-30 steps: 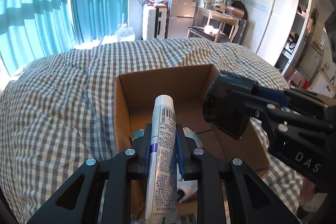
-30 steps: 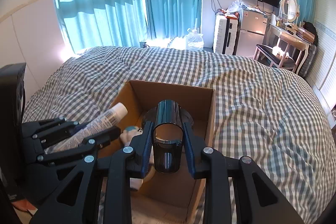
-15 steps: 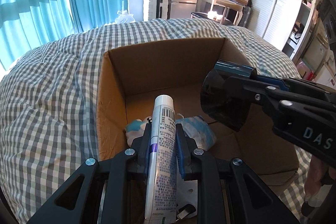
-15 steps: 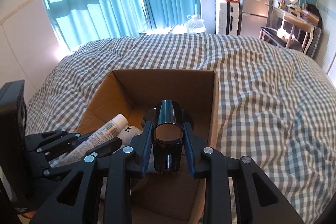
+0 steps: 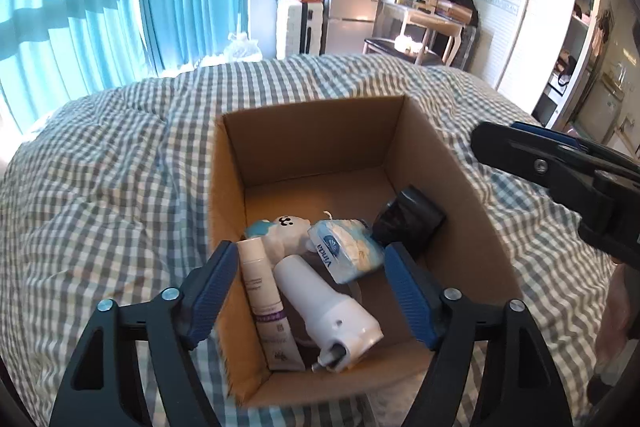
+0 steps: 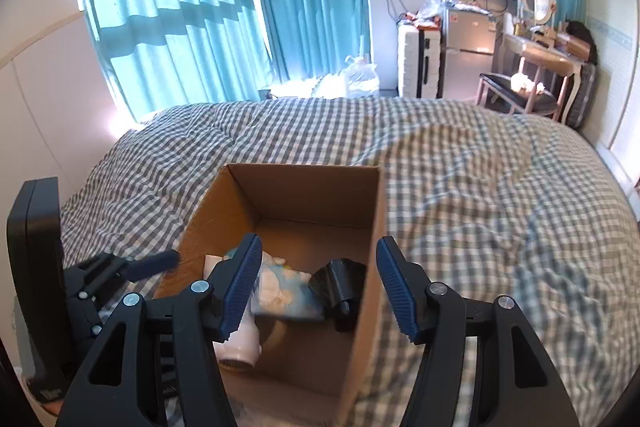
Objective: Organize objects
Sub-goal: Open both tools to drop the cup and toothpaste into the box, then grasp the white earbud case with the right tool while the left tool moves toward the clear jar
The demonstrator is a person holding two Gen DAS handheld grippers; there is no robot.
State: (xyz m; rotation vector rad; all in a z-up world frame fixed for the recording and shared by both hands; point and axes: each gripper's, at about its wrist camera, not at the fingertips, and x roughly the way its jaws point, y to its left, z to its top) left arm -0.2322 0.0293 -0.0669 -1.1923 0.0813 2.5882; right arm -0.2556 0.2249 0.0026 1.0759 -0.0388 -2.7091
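The left wrist view looks straight into the cardboard box [image 5: 452,187] on the checked duvet [image 5: 100,187], showing the white tube [image 5: 266,303] along the box's left wall, which the right wrist view hides. A second ago the left gripper [image 5: 310,287] clamped that tube and the right gripper [image 6: 316,287] the black cylinder [image 5: 408,223]; both jaws have just been opening, now wide and empty, and the cylinder lies by the box's right wall. The tissue pack [image 5: 348,247] mid-box reads "Vinda".

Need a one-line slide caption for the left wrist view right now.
Left gripper, jaws just opened, hovers empty above a cardboard box holding a tube and tissue pack.
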